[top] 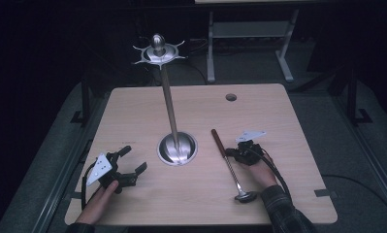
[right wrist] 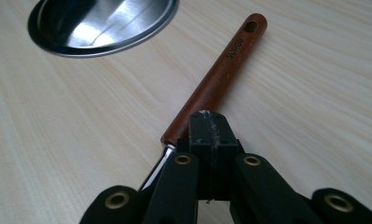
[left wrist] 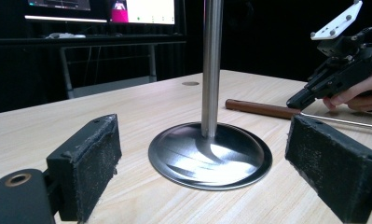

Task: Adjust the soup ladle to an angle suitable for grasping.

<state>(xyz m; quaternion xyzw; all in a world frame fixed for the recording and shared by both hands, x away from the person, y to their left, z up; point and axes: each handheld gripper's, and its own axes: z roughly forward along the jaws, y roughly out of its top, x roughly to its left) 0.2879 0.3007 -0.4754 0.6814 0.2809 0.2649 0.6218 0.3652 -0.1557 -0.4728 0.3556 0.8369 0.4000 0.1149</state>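
Two black padded jaws of the left tongs [left wrist: 200, 168] stood wide apart at seven and four o'clock, nothing between them but the wooden surface [left wrist: 127, 107]. At the centre sat the round steel base [left wrist: 210, 156] of a stand, its pole [left wrist: 211, 65] rising to twelve o'clock. At two o'clock a hand [left wrist: 356, 93] held the right tongs [left wrist: 301, 100] just above a brown-handled utensil [left wrist: 260, 108] lying flat.

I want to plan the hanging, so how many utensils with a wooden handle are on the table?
1. The ladle lies right of the stand's base, with the right gripper at its handle.
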